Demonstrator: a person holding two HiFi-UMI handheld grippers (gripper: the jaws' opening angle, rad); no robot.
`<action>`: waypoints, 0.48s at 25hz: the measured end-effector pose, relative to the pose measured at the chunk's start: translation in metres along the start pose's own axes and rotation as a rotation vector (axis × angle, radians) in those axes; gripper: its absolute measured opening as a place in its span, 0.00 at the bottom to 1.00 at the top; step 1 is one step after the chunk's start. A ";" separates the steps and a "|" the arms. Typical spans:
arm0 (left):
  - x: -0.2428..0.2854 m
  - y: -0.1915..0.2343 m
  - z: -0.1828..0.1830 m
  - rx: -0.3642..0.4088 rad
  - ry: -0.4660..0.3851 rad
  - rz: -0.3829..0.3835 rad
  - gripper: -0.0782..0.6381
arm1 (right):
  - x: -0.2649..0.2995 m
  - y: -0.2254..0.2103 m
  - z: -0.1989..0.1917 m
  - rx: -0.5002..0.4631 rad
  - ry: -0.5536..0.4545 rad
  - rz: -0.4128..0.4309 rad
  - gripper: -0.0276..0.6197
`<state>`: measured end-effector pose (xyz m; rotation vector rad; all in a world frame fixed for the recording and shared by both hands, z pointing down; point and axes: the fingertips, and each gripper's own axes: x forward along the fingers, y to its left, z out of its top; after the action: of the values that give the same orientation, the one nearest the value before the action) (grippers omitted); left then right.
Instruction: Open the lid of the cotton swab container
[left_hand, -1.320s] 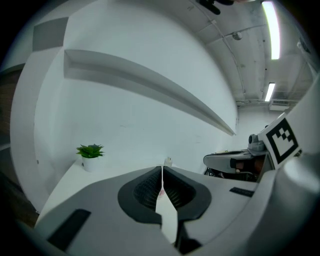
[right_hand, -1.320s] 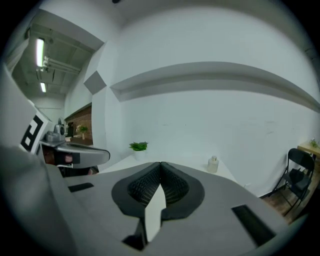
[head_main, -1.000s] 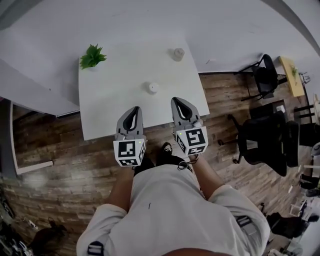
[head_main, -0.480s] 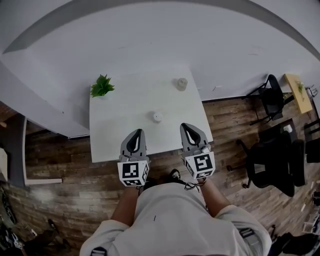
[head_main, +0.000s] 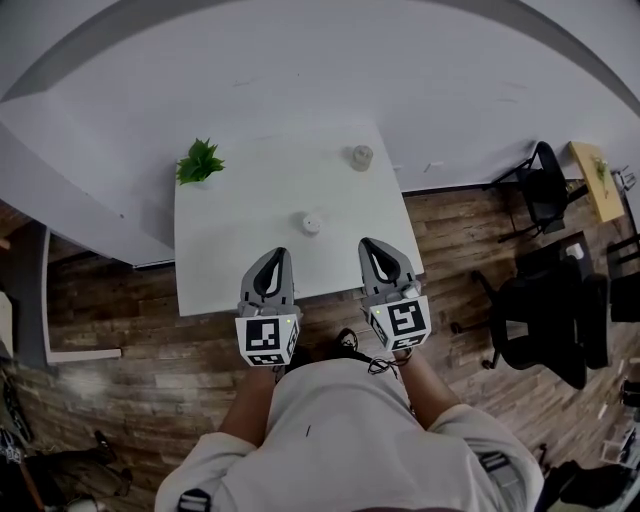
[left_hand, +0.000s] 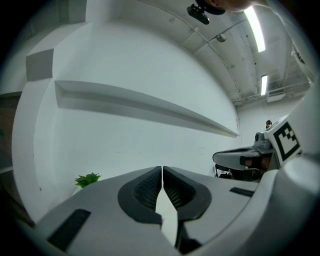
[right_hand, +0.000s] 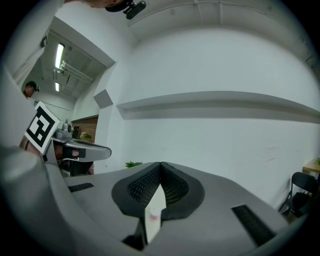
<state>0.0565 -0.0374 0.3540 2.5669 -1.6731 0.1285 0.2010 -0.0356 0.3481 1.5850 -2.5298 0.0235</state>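
Jaws on both grippers are pressed together with nothing between them. The left gripper (head_main: 273, 256) and the right gripper (head_main: 370, 246) are held side by side and about level over the near edge of the white rectangular table (head_main: 230, 250).

The small white round container (head_main: 311, 223), which I take to be the cotton swab container, stands upright near the middle of the table. It is ahead of both grippers, clear of them, and roughly on the line between the two. It is too small in the head view to tell whether its lid is on or lifted. The scene therefore fits closed grippers poised before an approach just as well as grippers drawn back from an opened pot.

A pot this small and light probably slides or tips at a one-sided push. Work on the lid goes best with one gripper steadying the body low down while the other takes the lid alone, and closed jaws must part before they can grasp anything. The greyish squat cylinder (head_main: 361, 157) and the green leafy potted plant (head_main: 199, 161) stand far off along the back edge.
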 end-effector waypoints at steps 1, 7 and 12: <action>0.000 0.000 -0.001 -0.001 0.001 0.001 0.14 | 0.000 0.001 0.000 0.000 -0.001 0.008 0.04; -0.005 0.001 -0.007 0.010 0.014 0.008 0.14 | -0.002 0.008 -0.004 -0.006 0.006 0.035 0.04; -0.009 0.005 -0.008 0.007 0.014 0.022 0.14 | -0.002 0.008 -0.007 -0.006 0.008 0.035 0.04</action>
<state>0.0478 -0.0302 0.3606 2.5471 -1.7000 0.1533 0.1951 -0.0299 0.3551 1.5345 -2.5489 0.0266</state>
